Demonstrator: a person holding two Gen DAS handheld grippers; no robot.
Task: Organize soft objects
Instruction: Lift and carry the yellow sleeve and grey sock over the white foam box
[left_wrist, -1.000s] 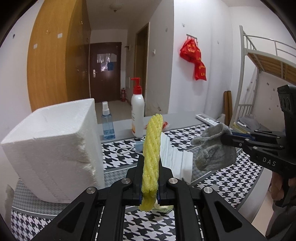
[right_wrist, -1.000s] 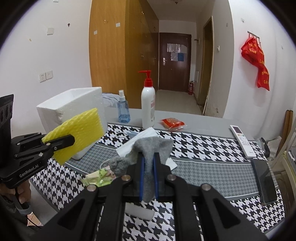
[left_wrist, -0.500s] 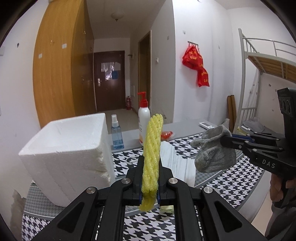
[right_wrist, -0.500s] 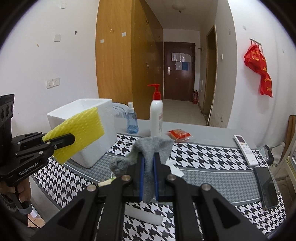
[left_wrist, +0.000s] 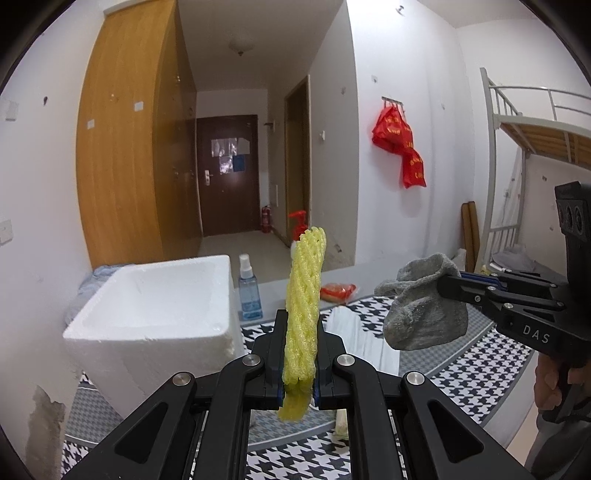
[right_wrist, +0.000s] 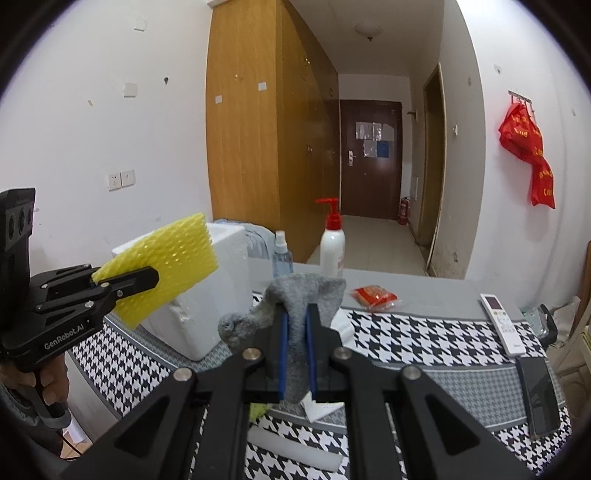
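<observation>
Yellow foam net sleeve (left_wrist: 303, 302): clamped edge-on between the jaws of the left gripper (left_wrist: 298, 373), standing nearly upright, its lower end hanging just below the pads. In the right wrist view the same sleeve is seen broadside as a flat yellow sheet (right_wrist: 166, 258), pinched near one edge and held in the air in front of the foam box.

Grey sock (right_wrist: 295, 317): pinched between the blue-lined pads of the right gripper (right_wrist: 295, 354), jaws drawn narrow on the fabric. The toe is bunched and droops to the left of the jaws. From the left wrist view the sock (left_wrist: 424, 310) is seen hanging off the gripper tip, clear of the table.

Both items are held above the table, well apart from each other, with neither inside the box.

White foam box (left_wrist: 155, 314): open-topped, set at the left side of the table, with a crumpled grey-blue cloth (left_wrist: 96, 280) behind it.

Table, covered by a black-and-white houndstooth cloth (right_wrist: 424, 332): a blue spray bottle (right_wrist: 281, 258) and a white pump bottle with a red head (right_wrist: 332, 243) are noted at the back, near each other. A red packet (right_wrist: 375, 295), a white remote control (right_wrist: 500, 321) and a dark phone (right_wrist: 537, 395) are noted to the right.

A hand (left_wrist: 554, 376) is seen on the right gripper's handle.
</observation>
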